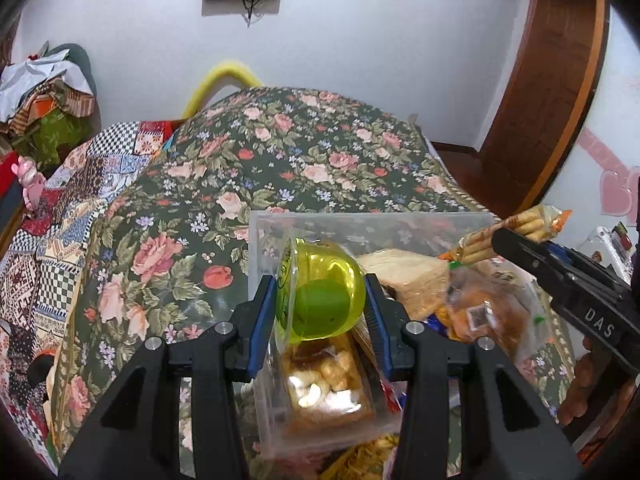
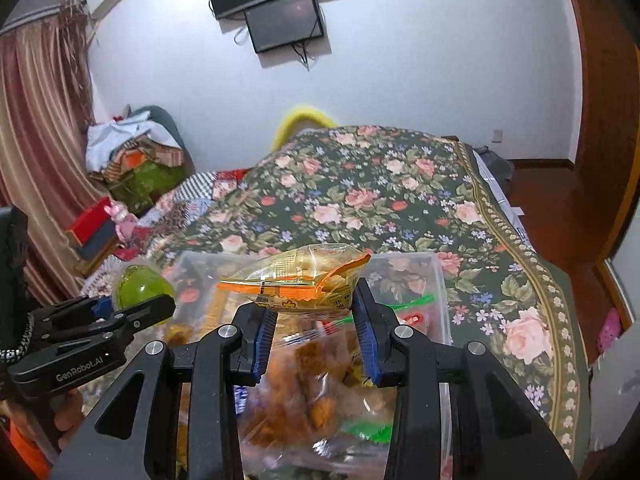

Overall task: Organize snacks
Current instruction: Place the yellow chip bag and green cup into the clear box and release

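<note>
My left gripper (image 1: 320, 300) is clamped on the green jelly cup (image 1: 320, 292), cup lying sideways between the blue pads, lid toward the left pad; directly under the jaws sits the clear bin (image 1: 360, 222) with a cracker pack (image 1: 324, 384) inside; my right gripper (image 2: 316, 320) is clamped on the biscuit stick packet (image 2: 300, 276), packet crosswise at the fingertips, orange seal facing me; below those jaws a bag of orange snacks (image 2: 316, 400) in the same bin; bin rests on the floral bedspread (image 1: 280, 152).
</note>
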A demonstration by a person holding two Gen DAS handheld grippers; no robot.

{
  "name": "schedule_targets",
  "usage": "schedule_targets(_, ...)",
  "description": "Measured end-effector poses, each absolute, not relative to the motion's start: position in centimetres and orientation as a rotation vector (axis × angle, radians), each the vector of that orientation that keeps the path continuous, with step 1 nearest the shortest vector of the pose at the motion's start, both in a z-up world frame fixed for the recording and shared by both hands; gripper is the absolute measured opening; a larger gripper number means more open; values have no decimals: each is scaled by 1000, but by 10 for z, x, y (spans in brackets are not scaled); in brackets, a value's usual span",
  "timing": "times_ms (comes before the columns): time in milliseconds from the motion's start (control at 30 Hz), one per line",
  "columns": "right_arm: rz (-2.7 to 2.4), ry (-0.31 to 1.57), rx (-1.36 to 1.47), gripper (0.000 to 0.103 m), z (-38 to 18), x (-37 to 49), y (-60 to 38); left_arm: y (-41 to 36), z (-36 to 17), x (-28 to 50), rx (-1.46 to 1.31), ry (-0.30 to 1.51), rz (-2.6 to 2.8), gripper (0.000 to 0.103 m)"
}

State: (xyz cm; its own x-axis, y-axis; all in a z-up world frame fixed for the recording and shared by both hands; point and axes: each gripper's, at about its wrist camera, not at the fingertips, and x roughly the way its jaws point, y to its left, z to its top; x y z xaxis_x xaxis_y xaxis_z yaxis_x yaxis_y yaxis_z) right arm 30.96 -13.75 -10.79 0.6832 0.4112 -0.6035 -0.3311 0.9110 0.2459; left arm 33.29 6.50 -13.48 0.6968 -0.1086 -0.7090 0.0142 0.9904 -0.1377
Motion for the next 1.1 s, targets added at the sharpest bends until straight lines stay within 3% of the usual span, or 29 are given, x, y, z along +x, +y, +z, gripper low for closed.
schedule_targets(233,405,742,78,37,-116,310,-134,69,-148,339,-174,858,-73,43)
schedule_targets(367,413,734,82,52,-109,302,-137,72,-146,332,-189,866,-78,43)
schedule_targets(533,439,710,69,54,-97,290,-136,71,-135,317,-178,845,-81,46)
schedule_targets(667,466,686,60,58,-88,275,-138,68,-116,298,-133,785,-68,62)
schedule_targets(900,515,690,44,64,-86,242,-143,65,-110,263,-94,803,-84,68)
schedule_targets(1100,527,738,36,65,-102,216,-152,59,-143,230,-92,911,-93,70)
